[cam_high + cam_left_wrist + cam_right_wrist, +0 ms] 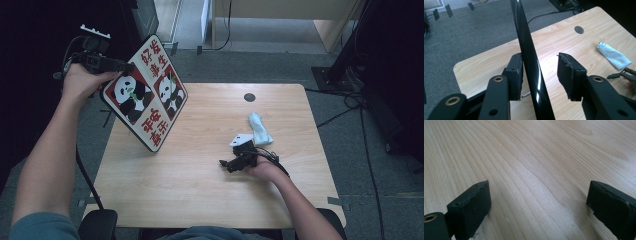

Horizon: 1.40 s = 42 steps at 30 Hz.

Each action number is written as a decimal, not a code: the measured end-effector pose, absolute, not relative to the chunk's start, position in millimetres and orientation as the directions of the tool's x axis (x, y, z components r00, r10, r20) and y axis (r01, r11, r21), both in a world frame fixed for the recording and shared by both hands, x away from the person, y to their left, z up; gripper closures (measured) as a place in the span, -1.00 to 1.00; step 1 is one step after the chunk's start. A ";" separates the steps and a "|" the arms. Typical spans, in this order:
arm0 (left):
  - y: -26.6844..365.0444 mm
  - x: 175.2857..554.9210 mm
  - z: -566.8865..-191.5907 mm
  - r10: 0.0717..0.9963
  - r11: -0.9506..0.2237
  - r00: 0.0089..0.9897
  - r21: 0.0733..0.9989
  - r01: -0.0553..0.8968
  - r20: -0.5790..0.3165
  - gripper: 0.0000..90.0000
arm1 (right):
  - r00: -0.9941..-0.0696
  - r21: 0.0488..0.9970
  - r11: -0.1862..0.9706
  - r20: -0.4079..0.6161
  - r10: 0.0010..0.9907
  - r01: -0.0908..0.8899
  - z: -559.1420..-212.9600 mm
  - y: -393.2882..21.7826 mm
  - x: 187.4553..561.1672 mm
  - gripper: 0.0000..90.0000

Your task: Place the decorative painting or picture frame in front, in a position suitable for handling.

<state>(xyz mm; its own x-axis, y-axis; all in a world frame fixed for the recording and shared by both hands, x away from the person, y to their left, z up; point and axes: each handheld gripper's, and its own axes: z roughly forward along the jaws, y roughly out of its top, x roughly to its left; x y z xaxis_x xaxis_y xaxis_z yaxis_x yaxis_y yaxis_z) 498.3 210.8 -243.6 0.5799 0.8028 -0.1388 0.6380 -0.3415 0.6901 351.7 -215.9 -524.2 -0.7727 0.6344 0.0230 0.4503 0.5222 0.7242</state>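
A square board (pixel 145 95) with panda pictures and red characters stands tilted on its lower corner at the table's left side. My left gripper (pixel 122 66) is at the board's upper left edge. In the left gripper view the board's black edge (pixel 529 57) runs up between the jaws of the left gripper (pixel 541 73). It lies against the left pad (pixel 516 73), and a gap separates it from the right pad (pixel 567 75). My right gripper (pixel 227 164) rests low on the table at centre right. The right gripper (pixel 537 202) is open, with bare wood between its jaws.
A rolled white cloth (pixel 260 129) lies on the wooden table (pixel 200 190) just beyond the right gripper (pixel 621 75). A round cable hole (pixel 249 97) sits near the far edge. Grey carpet, cables and furniture legs surround the table.
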 end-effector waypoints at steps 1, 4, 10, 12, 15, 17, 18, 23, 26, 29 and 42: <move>210.6 500.6 -243.6 0.804 -0.343 0.579 0.688 0.639 -0.137 0.28 | -0.772 0.724 0.522 0.023 0.635 0.450 -524.2 -216.1 351.1 -0.88; 210.9 507.3 -245.4 0.807 -0.342 0.572 0.677 0.652 -0.143 0.28 | -0.773 0.725 0.524 0.018 0.634 0.447 -524.3 -217.1 349.8 -0.88; 209.2 516.3 -248.6 0.806 -0.353 0.573 0.656 0.667 -0.149 0.28 | -0.772 0.726 0.521 0.019 0.636 0.448 -524.4 -219.1 347.5 -0.88; 206.3 520.5 -249.3 0.801 -0.364 0.580 0.649 0.668 -0.147 0.29 | -0.771 0.725 0.521 0.021 0.637 0.451 -524.3 -219.7 347.0 -0.88; 204.0 523.9 -249.5 0.795 -0.377 0.589 0.642 0.668 -0.145 0.32 | -0.768 0.724 0.520 0.021 0.640 0.453 -524.2 -220.2 346.4 -0.88; 203.3 526.3 -249.9 0.793 -0.380 0.588 0.626 0.681 -0.158 0.36 | -0.768 0.724 0.519 0.023 0.640 0.454 -524.2 -220.5 346.1 -0.88; 202.4 527.4 -250.4 0.792 -0.382 0.588 0.619 0.686 -0.164 0.36 | -0.767 0.725 0.518 0.023 0.641 0.454 -524.3 -220.5 346.0 -0.88; 198.0 531.6 -251.4 0.786 -0.412 0.594 0.571 0.711 -0.172 0.49 | -0.767 0.726 0.517 0.022 0.641 0.454 -524.4 -220.6 345.9 -0.88; 195.6 533.3 -251.8 0.793 -0.434 0.589 0.533 0.726 -0.156 0.58 | -0.767 0.726 0.517 0.023 0.642 0.454 -524.3 -220.6 345.9 -0.88; 194.5 534.3 -251.1 0.804 -0.432 0.573 0.510 0.744 -0.155 0.66 | -0.767 0.725 0.517 0.022 0.641 0.454 -524.4 -220.6 345.9 -0.88; 183.2 534.0 -242.5 0.816 -0.419 0.550 0.472 0.776 -0.180 0.76 | -0.767 0.726 0.517 0.022 0.642 0.454 -524.4 -220.7 346.0 -0.87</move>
